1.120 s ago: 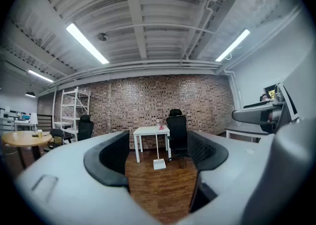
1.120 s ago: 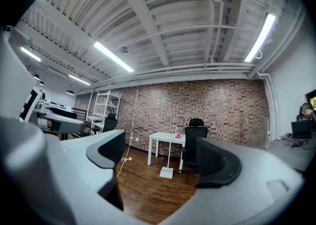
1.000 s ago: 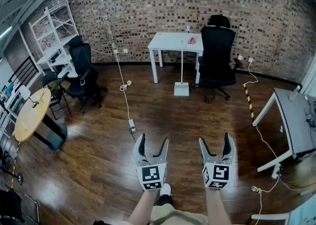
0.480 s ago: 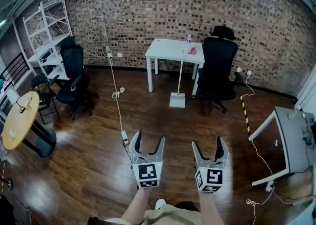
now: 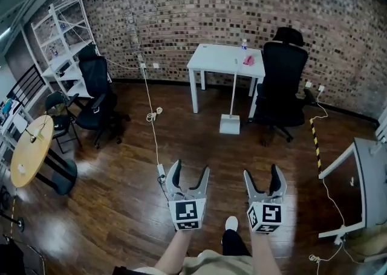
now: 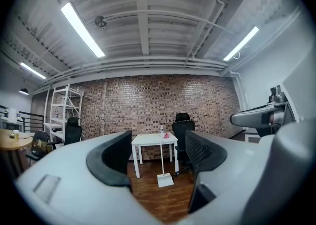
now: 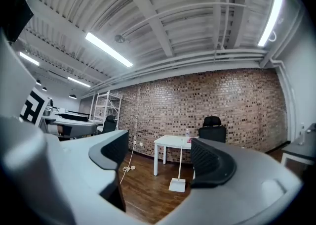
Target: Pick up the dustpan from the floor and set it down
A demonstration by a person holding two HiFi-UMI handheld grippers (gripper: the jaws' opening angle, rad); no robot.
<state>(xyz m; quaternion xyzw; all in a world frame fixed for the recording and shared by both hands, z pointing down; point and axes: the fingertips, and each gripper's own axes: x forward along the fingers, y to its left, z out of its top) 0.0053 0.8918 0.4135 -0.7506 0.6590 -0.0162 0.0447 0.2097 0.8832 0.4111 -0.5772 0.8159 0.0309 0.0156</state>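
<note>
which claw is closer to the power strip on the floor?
Left. In the head view the left claw hovers just right of the power strip. The right claw is farther right, beyond the left one; its jaws have just been closing slightly, with nothing between them.

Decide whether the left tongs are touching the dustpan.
Apart. The head view shows wooden floor between the left tongs and the dustpan.
</note>
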